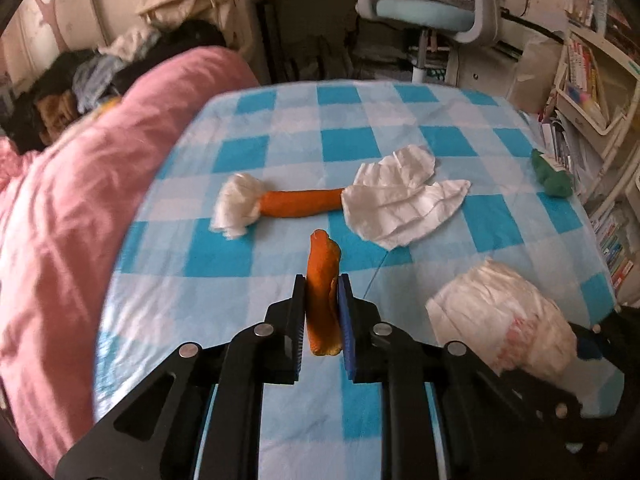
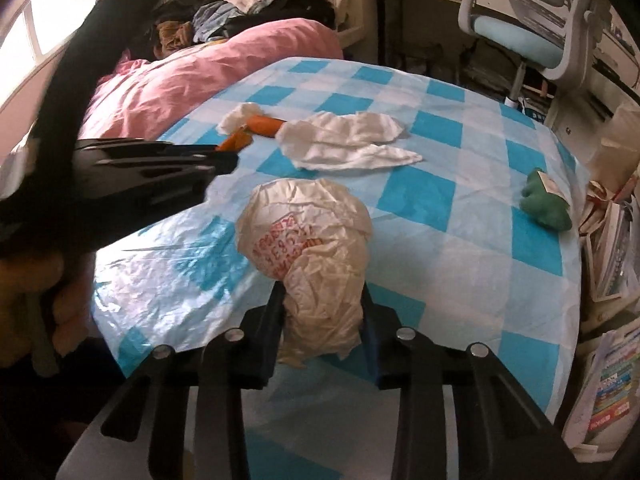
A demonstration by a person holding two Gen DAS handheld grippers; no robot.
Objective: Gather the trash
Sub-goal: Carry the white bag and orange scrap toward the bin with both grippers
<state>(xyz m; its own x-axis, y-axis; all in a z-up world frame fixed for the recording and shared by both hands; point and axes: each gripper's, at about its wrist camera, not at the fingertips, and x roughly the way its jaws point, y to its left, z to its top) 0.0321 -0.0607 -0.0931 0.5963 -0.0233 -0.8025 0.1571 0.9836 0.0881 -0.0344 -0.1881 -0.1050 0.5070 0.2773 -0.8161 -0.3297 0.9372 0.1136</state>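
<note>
Two wrist views over a bed (image 1: 360,128) spread with a blue-and-white checked sheet. The left gripper (image 1: 323,300) is clamped narrowly on an orange peel strip (image 1: 322,280), whose long axis runs along the fingers and whose free end points away from the camera, toward the bed's far edge; the strip sits clear of the sheet, as far as the blurred right view allows one to judge. The right gripper (image 2: 323,304) is closed on the gathered lower part of a crumpled white plastic bag (image 2: 308,232) with red print, the bag's bulk bulging beyond the fingertips above the near part of the bed. At mid-bed lies a second orange piece (image 1: 300,202), long axis crosswise, parallel to the near edge; one end is tucked into a wadded tissue (image 1: 236,210) on the side of the pink duvet (image 1: 60,220), the other under a flat, creased tissue (image 1: 400,200) spread toward the shelf side. A green plush toy (image 2: 546,202) rests close to the bed's right edge, well apart from the tissues. The pink duvet is heaped along the left edge, with a pile of clothes (image 2: 240,8) behind it. Open sheet remains between the grippers and the mid-bed items, and beyond them to the far edge, where an office chair (image 1: 432,12) stands; book-filled shelves (image 1: 592,80) crowd the right edge.
</note>
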